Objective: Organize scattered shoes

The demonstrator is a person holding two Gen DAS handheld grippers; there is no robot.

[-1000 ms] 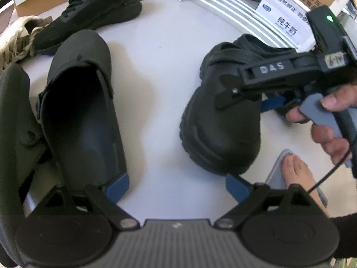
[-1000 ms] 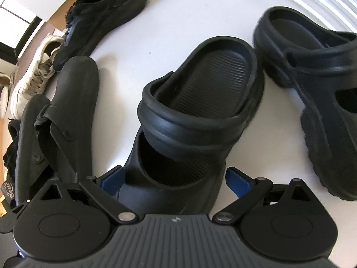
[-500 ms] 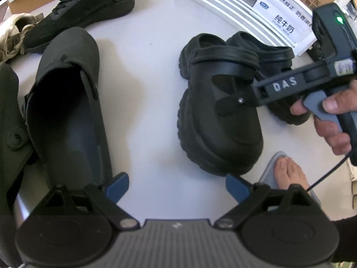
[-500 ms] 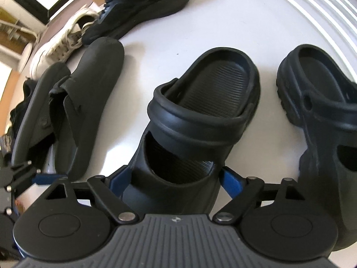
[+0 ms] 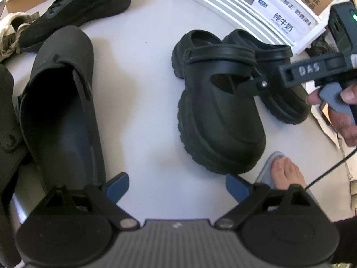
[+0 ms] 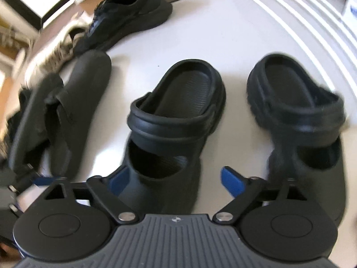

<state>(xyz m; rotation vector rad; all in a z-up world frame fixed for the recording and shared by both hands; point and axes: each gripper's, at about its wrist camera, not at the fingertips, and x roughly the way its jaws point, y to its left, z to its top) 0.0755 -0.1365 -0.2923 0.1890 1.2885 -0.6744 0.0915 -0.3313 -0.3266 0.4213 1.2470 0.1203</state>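
Two black clogs [image 6: 176, 120] [image 6: 303, 134] are now stood side by side before the white rack [image 5: 234, 2]; with the right gripper [image 6: 176, 181] opening off the nearer and the left gripper [image 5: 177, 186] agape and empty, the dark slippers [image 5: 60, 102] are judged next.

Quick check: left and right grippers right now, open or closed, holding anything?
Left gripper: open, nothing between its fingers.
Right gripper: jaws opening; black clog sits between them, right pad clear of it, not gripped.

Near clog [image 6: 169, 134] now parallel beside its mate [image 6: 305, 134]
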